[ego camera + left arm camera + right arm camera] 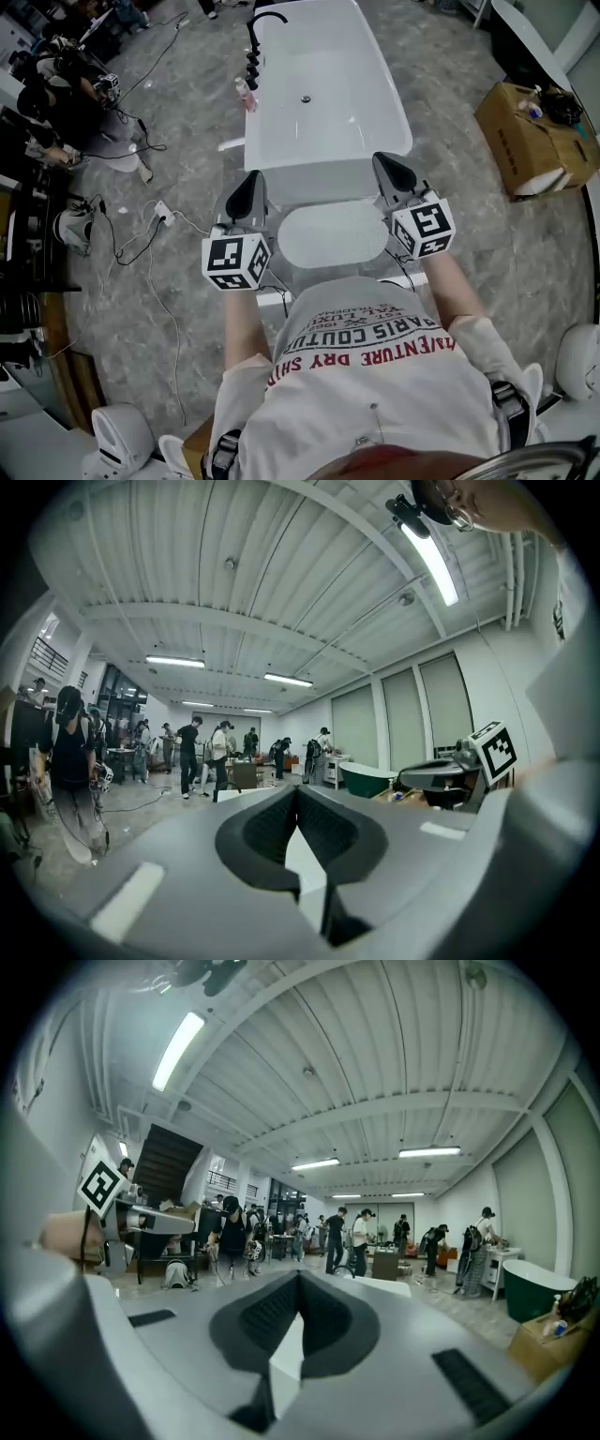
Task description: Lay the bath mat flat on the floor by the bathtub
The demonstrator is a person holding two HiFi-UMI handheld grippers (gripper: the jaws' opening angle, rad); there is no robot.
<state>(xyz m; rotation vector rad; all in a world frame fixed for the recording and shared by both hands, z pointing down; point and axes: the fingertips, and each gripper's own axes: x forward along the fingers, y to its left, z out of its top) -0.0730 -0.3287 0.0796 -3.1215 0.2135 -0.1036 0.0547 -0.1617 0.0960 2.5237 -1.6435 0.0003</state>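
Observation:
The pale bath mat (333,234) lies flat on the grey floor at the near end of the white bathtub (323,94). My left gripper (249,190) is held up above the mat's left side, jaws shut with nothing between them. My right gripper (389,172) is above the mat's right side, also shut and empty. In the left gripper view the left gripper (295,795) has its dark pads together and points level across the room. The right gripper (300,1281) looks the same in the right gripper view. Neither gripper view shows the mat.
A black faucet (262,23) and a pink bottle (246,94) are at the tub's left rim. An open cardboard box (534,141) stands to the right. Cables (141,244) trail over the floor at left, near seated people (56,84). Several people (356,1237) stand far across the room.

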